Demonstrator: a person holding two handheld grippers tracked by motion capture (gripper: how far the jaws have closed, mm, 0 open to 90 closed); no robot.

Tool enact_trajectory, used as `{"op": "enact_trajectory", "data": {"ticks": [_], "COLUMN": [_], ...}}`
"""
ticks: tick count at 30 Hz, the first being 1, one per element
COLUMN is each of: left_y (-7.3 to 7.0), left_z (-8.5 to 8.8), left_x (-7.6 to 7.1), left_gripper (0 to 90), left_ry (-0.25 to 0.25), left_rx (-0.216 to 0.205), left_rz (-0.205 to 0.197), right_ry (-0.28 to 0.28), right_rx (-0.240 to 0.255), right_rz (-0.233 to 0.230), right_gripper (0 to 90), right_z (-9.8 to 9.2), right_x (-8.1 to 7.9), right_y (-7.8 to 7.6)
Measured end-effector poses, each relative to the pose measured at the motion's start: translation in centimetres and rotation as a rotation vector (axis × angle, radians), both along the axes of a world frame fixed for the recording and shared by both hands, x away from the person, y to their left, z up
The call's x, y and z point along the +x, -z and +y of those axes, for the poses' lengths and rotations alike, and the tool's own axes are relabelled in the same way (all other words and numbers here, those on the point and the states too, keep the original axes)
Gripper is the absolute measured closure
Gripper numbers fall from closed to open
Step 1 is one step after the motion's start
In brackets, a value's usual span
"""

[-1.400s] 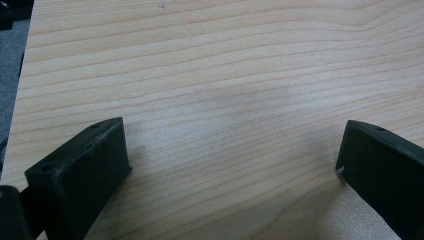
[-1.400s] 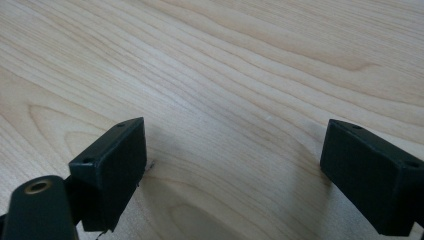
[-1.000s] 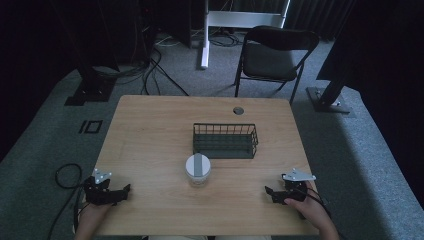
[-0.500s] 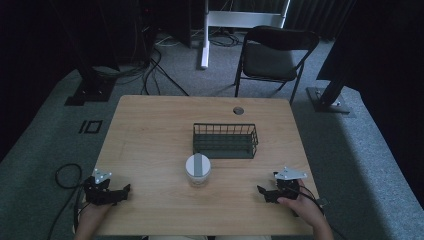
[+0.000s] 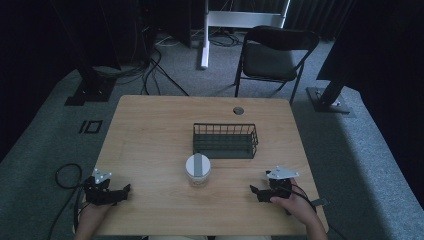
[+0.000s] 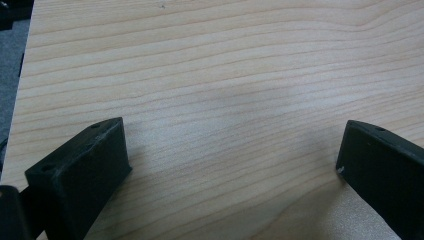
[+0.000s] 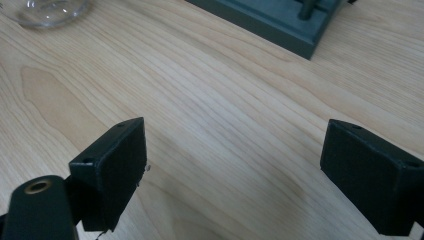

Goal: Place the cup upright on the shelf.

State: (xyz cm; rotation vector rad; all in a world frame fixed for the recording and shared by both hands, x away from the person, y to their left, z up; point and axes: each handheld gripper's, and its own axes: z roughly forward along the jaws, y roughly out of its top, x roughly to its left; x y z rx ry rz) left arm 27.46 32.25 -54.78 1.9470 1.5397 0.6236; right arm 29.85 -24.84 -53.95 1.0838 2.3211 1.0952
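Note:
A clear glass jar (image 5: 198, 170) with a white lid stands near the middle of the wooden table (image 5: 150, 140); its glass base shows in the right gripper view (image 7: 47, 11) at the top left. Behind it sits a dark green wire basket (image 5: 225, 141), whose base corner (image 7: 280, 20) appears at the top of the right gripper view. My left gripper (image 5: 122, 192) rests open at the front left of the table, jaws wide over bare wood (image 6: 235, 145). My right gripper (image 5: 253, 192) is open at the front right, jaws apart with nothing between them (image 7: 235, 160).
A round cable hole (image 5: 238, 110) sits near the table's far edge. A black folding chair (image 5: 272, 55) stands behind the table. Cables (image 5: 65, 175) trail on the grey carpet at the left. Dark stands and a white frame (image 5: 240, 20) lie further back.
My right gripper has slid left and slightly forward along the front of the table, toward the jar. The left gripper, jar and basket have stayed put.

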Motion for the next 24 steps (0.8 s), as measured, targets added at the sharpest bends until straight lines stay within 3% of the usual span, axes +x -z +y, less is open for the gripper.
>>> {"op": "enact_trajectory", "data": {"ticks": [24], "left_y": [0.0], "left_z": [0.0], "left_x": [0.0], "left_gripper": [0.5], "left_ry": [0.0], "left_rx": [0.0], "left_rz": [0.0], "right_ry": [-0.097], "right_rx": [0.031], "right_rz": [-0.021], "right_gripper": [11.0], "right_z": [4.7], "right_x": [0.6], "right_y": [-0.3]}}
